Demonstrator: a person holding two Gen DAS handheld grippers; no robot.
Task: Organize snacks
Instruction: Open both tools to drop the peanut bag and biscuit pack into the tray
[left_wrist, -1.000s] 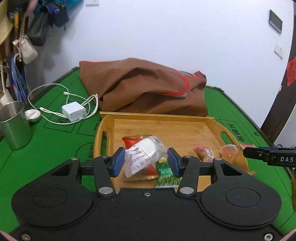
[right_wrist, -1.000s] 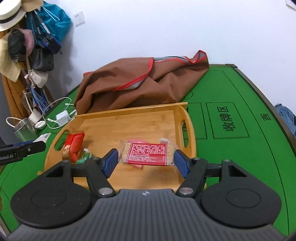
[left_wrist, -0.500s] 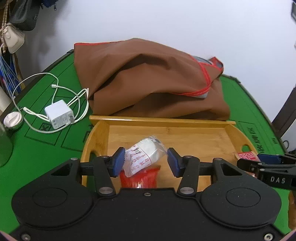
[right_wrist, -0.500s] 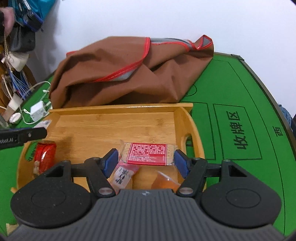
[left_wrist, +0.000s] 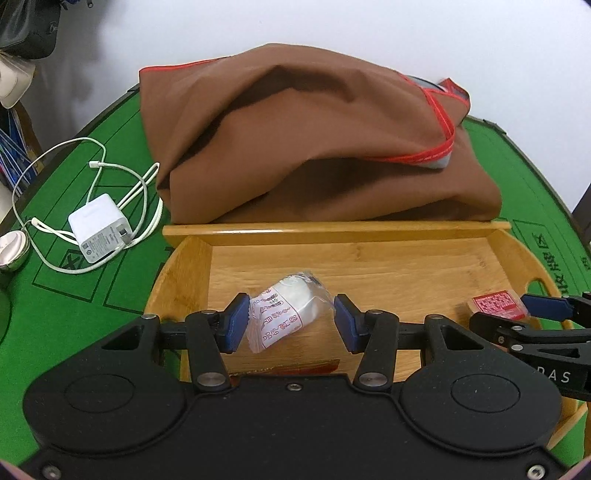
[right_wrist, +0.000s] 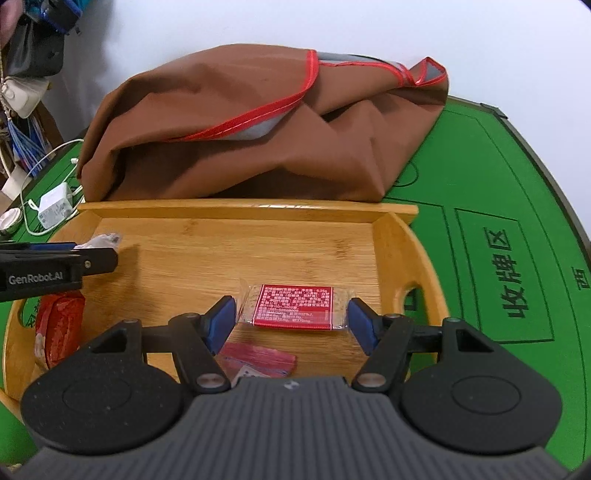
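Over tray (left_wrist: 369, 229), both grippers tilted down, loaded

Bright, even indoor light with soft shadows; strong fisheye bending toward the edges, and slight blur throughout.

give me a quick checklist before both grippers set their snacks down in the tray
1. Left gripper has the white snack packet between its blue pads: ok.
2. Right gripper holds the red-label cracker pack by its ends: ok.
3. Both snacks are over the wooden tray, not the green table: ok.
4. Bare tray floor ahead of each snack: ok.
5. Snacks already in the tray, the red packet and pink packet, sit clear of the drop spots: cannot tell for the pink one, close under the right gripper.
6. The two grippers are apart: ok.
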